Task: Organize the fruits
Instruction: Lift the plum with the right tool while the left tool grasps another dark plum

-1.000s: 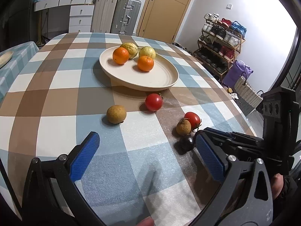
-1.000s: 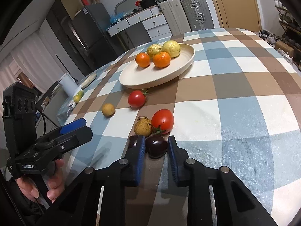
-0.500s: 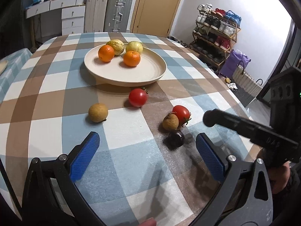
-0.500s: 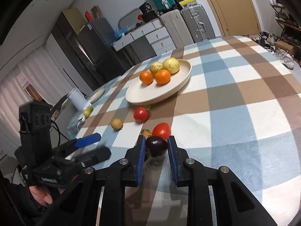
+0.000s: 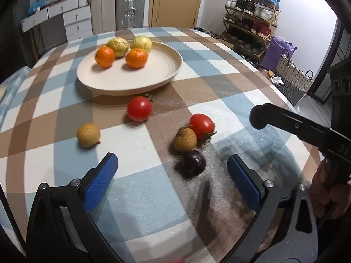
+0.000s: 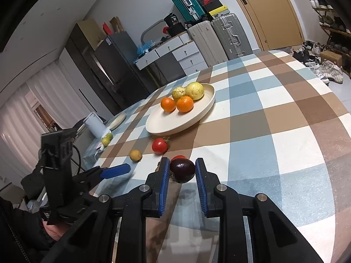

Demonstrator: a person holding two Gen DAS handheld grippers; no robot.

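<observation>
A cream plate (image 5: 158,81) (image 6: 158,129) on the checked tablecloth holds two oranges (image 5: 105,56) and two yellow-green fruits (image 5: 118,46). On the cloth lie two tomatoes (image 5: 139,108) (image 5: 202,126), two brown fruits (image 5: 88,135) (image 5: 185,139) and a dark purple fruit (image 5: 193,163). My left gripper (image 5: 172,179) is open and empty, low over the cloth. In the right wrist view my right gripper (image 6: 182,173) is around the purple fruit (image 6: 182,172), with small gaps at both pads; the fruit rests on the cloth in the left wrist view.
The table's right edge is close to the right gripper's body (image 5: 307,129). A shoe rack (image 5: 250,28) and basket (image 5: 291,81) stand beyond it. A side table with a white jug (image 6: 95,125) and small fruits (image 6: 106,139) stands to the left.
The right gripper has lifted and drawn back; its jaws have loosened around the purple fruit. The left gripper has shifted so the fruits sit more central in its view.
</observation>
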